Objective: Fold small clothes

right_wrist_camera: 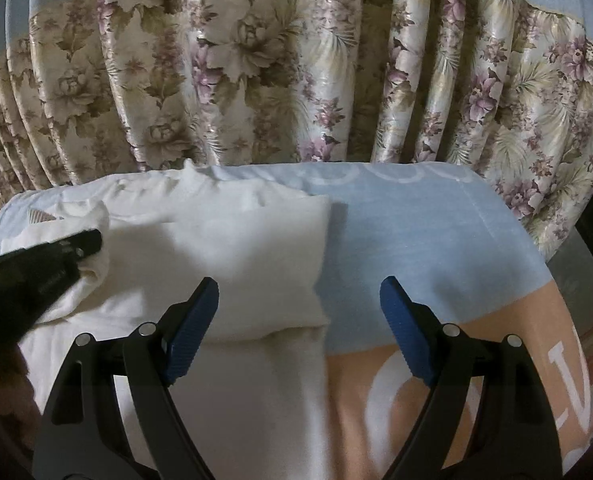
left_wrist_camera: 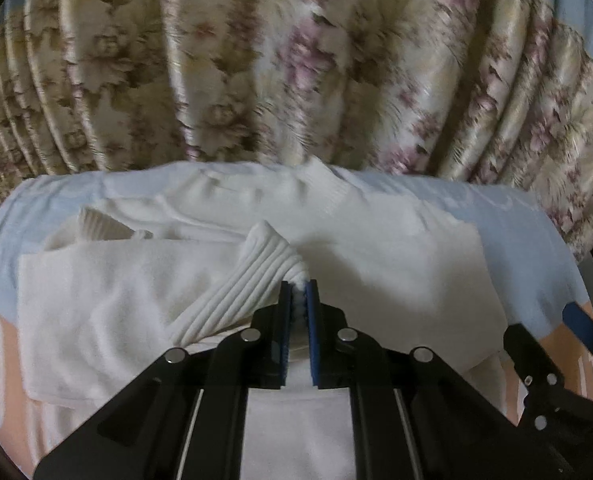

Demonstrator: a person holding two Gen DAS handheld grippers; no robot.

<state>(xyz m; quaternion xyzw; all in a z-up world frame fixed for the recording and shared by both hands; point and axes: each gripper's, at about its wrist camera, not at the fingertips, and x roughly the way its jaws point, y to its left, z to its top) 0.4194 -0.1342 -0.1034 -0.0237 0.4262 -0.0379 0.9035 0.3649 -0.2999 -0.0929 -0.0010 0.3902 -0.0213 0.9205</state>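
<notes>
Left hand-held gripper [left_wrist_camera: 298,286] clamps sweater [left_wrist_camera: 376,248] cuff [left_wrist_camera: 264,264]; right hand-held gripper [right_wrist_camera: 299,304] wide open, empty. Lay sleeve flat, square across body.

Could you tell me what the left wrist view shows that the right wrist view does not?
Only the left wrist view shows the left gripper shut on the ribbed cuff of the white sweater, and a second ribbed edge farther back.

Only the right wrist view shows the right gripper open and empty above the sweater's right edge, with bare blue and peach cloth beside it.

Both show the sweater lying on that cloth, the floral curtain behind, and part of the other gripper.
</notes>
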